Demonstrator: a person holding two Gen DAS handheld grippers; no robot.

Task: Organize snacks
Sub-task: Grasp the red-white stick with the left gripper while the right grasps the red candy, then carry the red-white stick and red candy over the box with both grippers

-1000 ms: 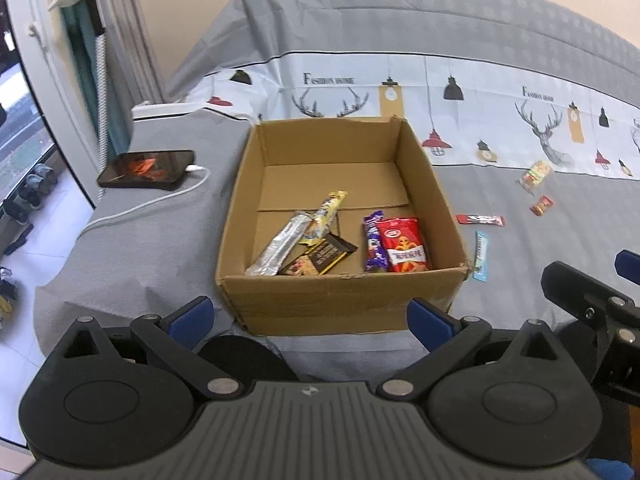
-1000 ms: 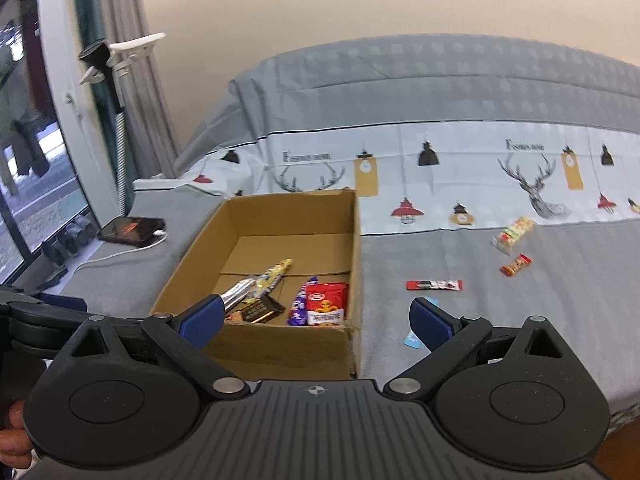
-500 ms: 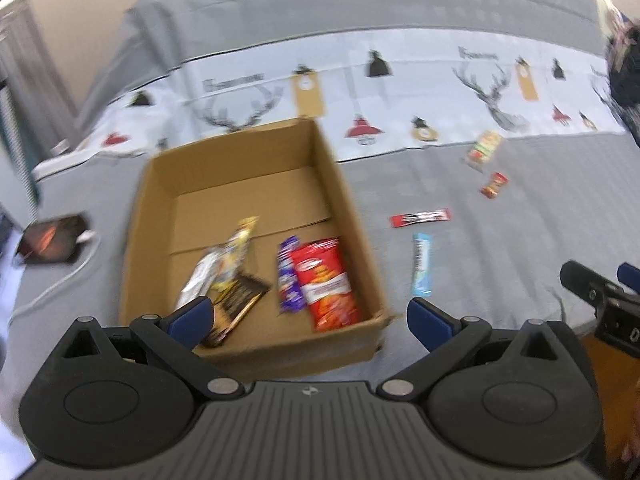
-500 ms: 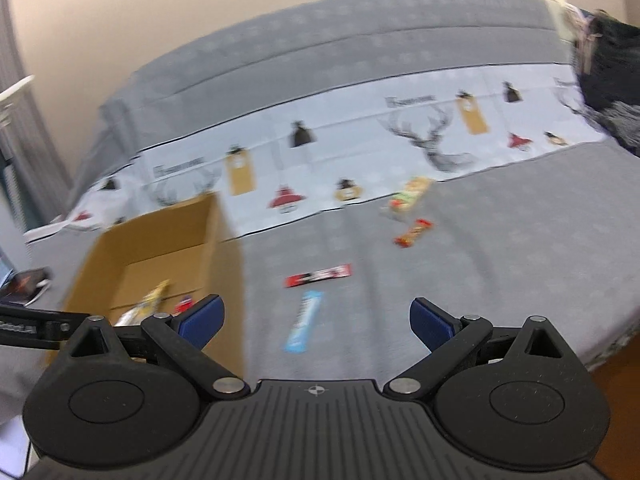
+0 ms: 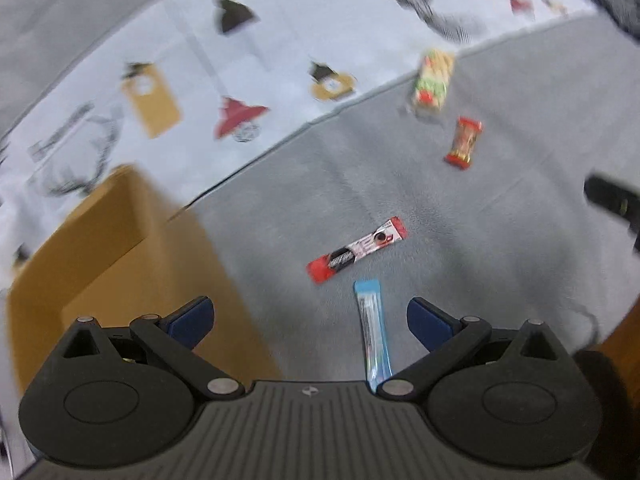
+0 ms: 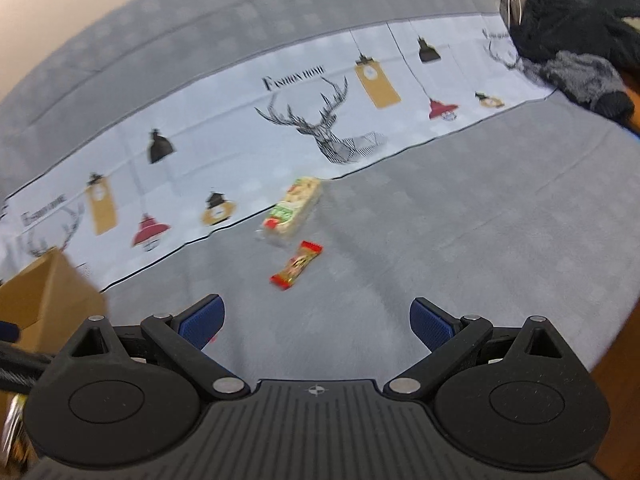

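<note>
My left gripper [image 5: 310,318] is open and empty above the grey bedspread. A light blue snack stick [image 5: 373,332] lies between its fingers, and a red-and-white bar [image 5: 357,250] lies just beyond. The cardboard box [image 5: 120,248] is at its left. A small red candy [image 5: 463,143] and a yellow-green packet [image 5: 433,80] lie farther off. My right gripper [image 6: 316,322] is open and empty, with the red candy [image 6: 297,266] and the yellow-green packet [image 6: 294,208] ahead of it. The box corner [image 6: 48,288] shows at its left.
The bedspread has a white band printed with deer and lamps [image 6: 320,128]. Dark clothing [image 6: 576,32] is piled at the far right. A black part of the other gripper [image 5: 612,200] shows at the right of the left wrist view.
Both grippers have swung to the right, away from the box and toward the loose snacks on the bed. Both stayed open and empty.
</note>
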